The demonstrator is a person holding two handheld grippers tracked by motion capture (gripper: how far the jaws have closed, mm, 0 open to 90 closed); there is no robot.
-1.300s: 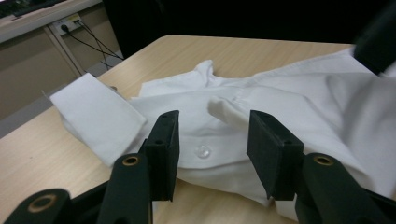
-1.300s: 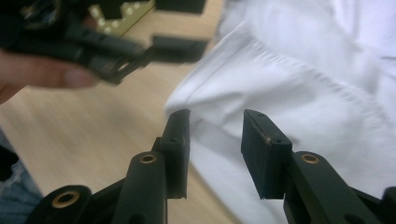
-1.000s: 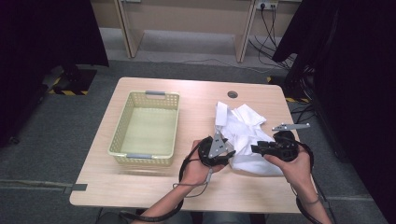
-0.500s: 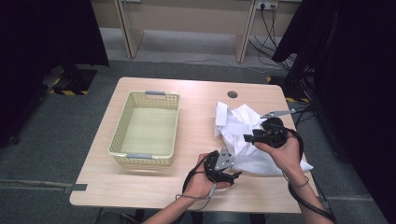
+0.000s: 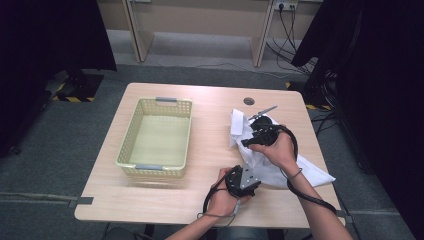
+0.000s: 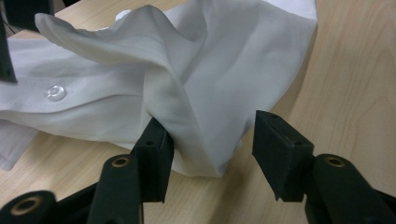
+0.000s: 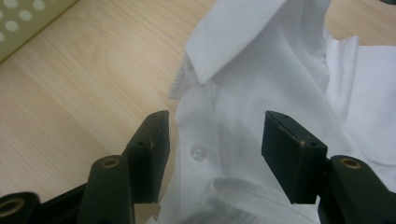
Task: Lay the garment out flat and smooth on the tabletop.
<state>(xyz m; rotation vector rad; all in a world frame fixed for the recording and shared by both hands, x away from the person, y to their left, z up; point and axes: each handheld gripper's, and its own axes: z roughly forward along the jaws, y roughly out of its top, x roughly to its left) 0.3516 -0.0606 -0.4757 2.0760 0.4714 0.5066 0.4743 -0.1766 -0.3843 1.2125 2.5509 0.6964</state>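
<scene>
Both black two-jaw tools stand released: the left tool (image 6: pixel 210 144) straddles a folded edge of the crumpled white cotton shirt (image 6: pixel 187 70), the right tool (image 7: pixel 215 140) its buttoned placket below the collar. From above, the shirt lies on the right half of the light wooden tabletop (image 5: pixel 210 120), reaching its right edge, well apart from the pale yellow perforated plastic basket (image 5: pixel 127 145), with bare wood between.
</scene>
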